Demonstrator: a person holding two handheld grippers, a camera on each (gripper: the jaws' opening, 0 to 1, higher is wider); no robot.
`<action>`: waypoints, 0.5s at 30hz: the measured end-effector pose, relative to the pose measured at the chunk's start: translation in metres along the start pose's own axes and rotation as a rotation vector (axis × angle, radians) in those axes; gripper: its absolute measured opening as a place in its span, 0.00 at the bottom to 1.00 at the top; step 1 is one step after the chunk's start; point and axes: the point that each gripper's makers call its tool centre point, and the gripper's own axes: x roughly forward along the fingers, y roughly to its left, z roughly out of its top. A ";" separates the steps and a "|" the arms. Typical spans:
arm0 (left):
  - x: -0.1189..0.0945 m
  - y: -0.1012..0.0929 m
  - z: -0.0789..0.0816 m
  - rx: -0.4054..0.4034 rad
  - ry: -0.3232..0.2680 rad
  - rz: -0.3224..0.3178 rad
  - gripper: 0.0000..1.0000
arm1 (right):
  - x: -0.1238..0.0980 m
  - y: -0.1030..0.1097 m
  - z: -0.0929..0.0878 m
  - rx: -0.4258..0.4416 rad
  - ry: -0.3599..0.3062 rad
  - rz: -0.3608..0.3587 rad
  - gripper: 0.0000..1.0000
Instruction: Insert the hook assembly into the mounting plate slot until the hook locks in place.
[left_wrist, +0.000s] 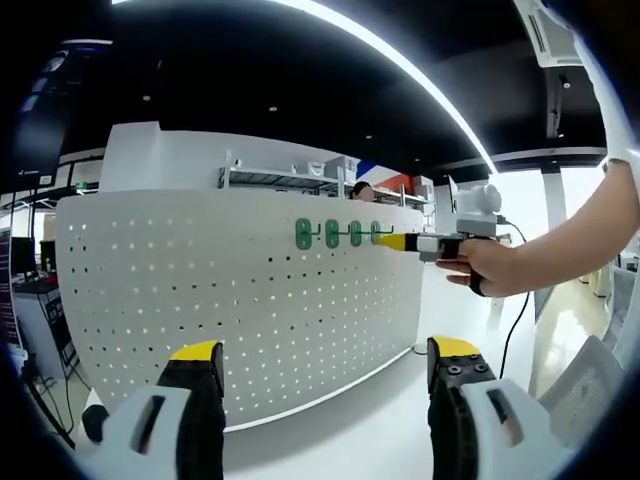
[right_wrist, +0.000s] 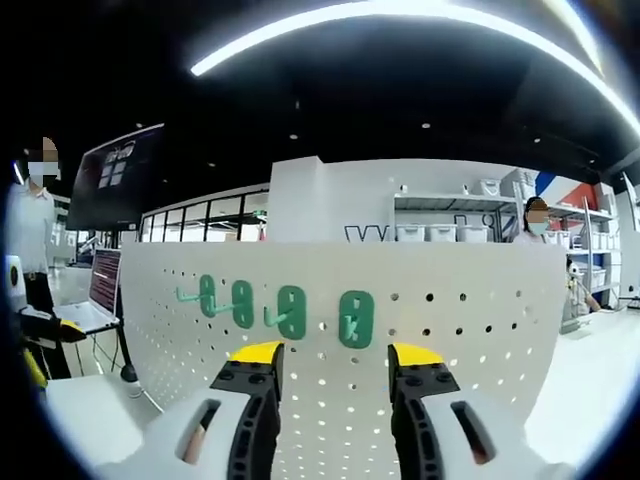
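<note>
White perforated pegboard (right_wrist: 450, 330) standing on worktop (left_wrist: 380, 420) | four green hooks (right_wrist: 356, 318) sitting along its upper rows | right tool (right_wrist: 330, 365) hovering open just below them | left tool (left_wrist: 325, 365) hanging open, well back.

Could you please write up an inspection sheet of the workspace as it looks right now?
Surface: white table carrying an upright white pegboard.
Job's things: four green hooks mounted in a row near the pegboard's top.
Clutter: nothing seen on the table.
Grippers: left gripper open and empty, back from the board; right gripper open, close to the rightmost hook, not clearly gripping it.
Cables: a dark cable hangs below the person's hand.
Surroundings: laptop to one side, shelving behind, ceiling light strip.
</note>
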 end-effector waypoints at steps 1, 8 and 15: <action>0.000 0.000 0.000 0.001 0.000 0.001 0.86 | -0.004 0.001 0.000 -0.005 0.000 0.008 0.43; 0.001 0.000 0.003 0.006 -0.005 -0.002 0.86 | -0.029 0.004 -0.003 -0.009 -0.002 0.035 0.48; 0.002 -0.001 0.008 0.006 -0.018 -0.004 0.87 | -0.053 0.009 -0.010 -0.008 0.001 0.058 0.52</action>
